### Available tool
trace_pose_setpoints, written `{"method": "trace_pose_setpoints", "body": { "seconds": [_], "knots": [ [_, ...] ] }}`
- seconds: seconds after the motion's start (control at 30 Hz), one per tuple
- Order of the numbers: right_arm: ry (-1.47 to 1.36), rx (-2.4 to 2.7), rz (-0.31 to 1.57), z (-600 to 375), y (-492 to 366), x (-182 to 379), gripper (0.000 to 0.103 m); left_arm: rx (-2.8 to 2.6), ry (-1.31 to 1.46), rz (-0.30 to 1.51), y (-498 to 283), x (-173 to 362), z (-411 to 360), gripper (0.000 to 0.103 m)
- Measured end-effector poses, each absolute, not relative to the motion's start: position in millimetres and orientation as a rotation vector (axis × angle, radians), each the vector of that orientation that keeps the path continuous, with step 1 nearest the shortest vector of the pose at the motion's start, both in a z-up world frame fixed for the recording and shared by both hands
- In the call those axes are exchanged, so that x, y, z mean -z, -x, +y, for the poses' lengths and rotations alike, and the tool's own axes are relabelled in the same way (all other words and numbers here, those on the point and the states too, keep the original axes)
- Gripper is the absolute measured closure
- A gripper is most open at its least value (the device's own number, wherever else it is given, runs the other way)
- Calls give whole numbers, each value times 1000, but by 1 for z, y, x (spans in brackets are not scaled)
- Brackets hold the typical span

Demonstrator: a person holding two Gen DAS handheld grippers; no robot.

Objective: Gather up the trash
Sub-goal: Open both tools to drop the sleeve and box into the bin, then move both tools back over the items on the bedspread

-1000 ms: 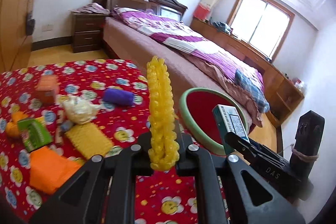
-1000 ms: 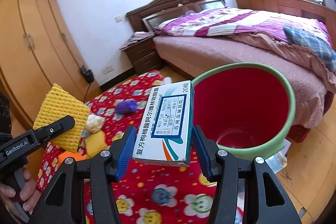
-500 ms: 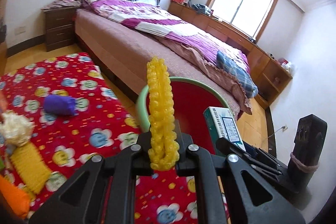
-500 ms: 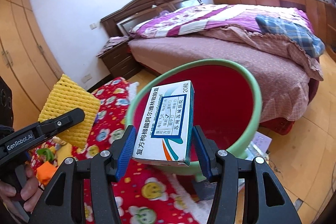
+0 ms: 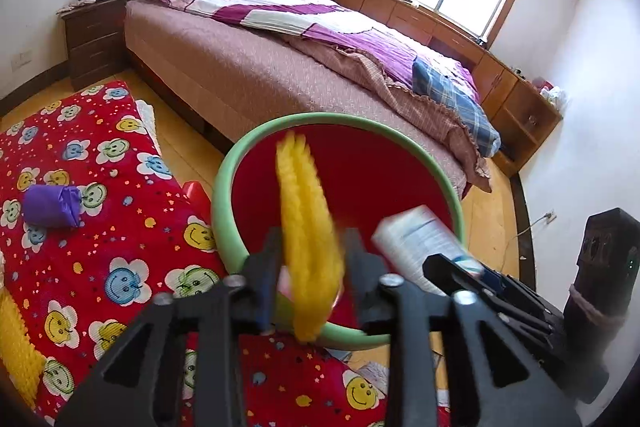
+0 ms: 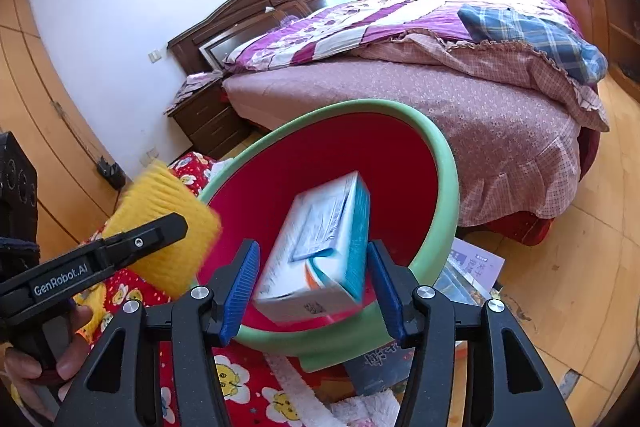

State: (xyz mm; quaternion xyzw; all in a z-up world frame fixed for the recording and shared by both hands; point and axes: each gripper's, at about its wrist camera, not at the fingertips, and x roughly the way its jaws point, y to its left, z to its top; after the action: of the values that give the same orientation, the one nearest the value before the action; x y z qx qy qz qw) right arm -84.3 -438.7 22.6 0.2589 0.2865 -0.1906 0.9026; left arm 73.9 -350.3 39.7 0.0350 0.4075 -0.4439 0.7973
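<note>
A red bin with a green rim [image 5: 224, 187] stands on the floor beside the red mat. My left gripper [image 5: 312, 239] hangs over its near edge, its jaws opening. A yellow mesh sponge [image 5: 304, 195] is blurred between them, with a gap on either side. My right gripper [image 6: 312, 247] is over the same bin [image 6: 448, 179]. A white and teal medicine box [image 6: 320, 251] sits tilted and blurred between its blue pads [image 6: 240, 279], touching neither. The box [image 5: 416, 243] also shows in the left wrist view.
A red mat with smiley flowers [image 5: 100, 227] lies left of the bin, with a purple roll [image 5: 52, 205] and another yellow sponge [image 5: 12, 339] on it. A large bed [image 5: 280, 67] stands behind. Papers [image 6: 476, 263] lie on the wooden floor by the bin.
Both grippers moved from over the mat to above the bin. The left jaws spread off the sponge. The box has tipped over between the right pads.
</note>
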Motion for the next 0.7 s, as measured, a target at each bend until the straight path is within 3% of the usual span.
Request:
{"method": "trace_pose_setpoints", "body": {
  "seconds": [0.7],
  "knots": [
    [-515,367,587,-424,87,-33,45,872,-55,863,-62,-57,-312,67]
  ]
}}
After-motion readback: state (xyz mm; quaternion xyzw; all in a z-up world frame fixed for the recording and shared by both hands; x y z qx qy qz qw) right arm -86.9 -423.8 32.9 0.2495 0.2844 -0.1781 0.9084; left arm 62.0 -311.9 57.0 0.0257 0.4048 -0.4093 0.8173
